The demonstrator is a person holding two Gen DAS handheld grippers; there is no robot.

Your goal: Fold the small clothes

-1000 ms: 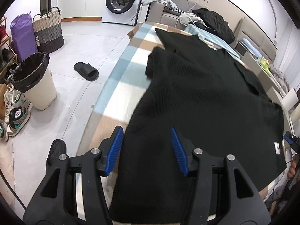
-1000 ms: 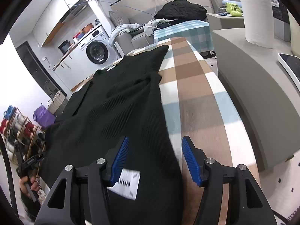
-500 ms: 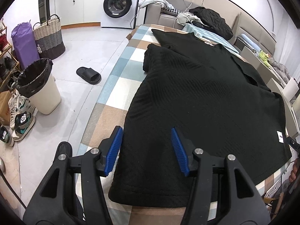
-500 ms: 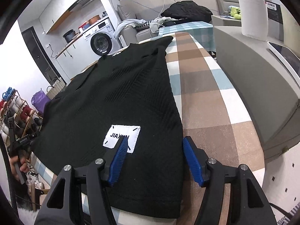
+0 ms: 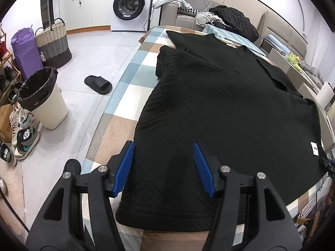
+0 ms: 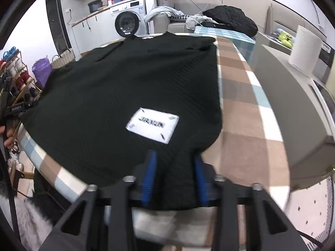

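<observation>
A black ribbed sweater (image 5: 219, 108) lies spread flat on the checked table (image 5: 134, 79); it also shows in the right wrist view (image 6: 125, 87) with a white label (image 6: 152, 125) near its hem. My left gripper (image 5: 164, 165) is open, its blue pads astride the sweater's near left hem corner. My right gripper (image 6: 174, 175) has its jaws narrowed around the sweater's near right hem, with cloth bunched between the pads; the view is blurred.
A lined bin (image 5: 41, 98), a slipper (image 5: 98, 84), baskets (image 5: 53, 44) and shoes (image 5: 25, 140) stand on the floor left of the table. A grey counter (image 6: 297, 104) with a paper roll (image 6: 303, 52) borders the table's right side. A sofa (image 5: 209, 18) with clothes lies beyond.
The sweater has settled flat on the table. My right gripper has moved forward over the hem and its jaws have closed in on the cloth. The left gripper stays open in place.
</observation>
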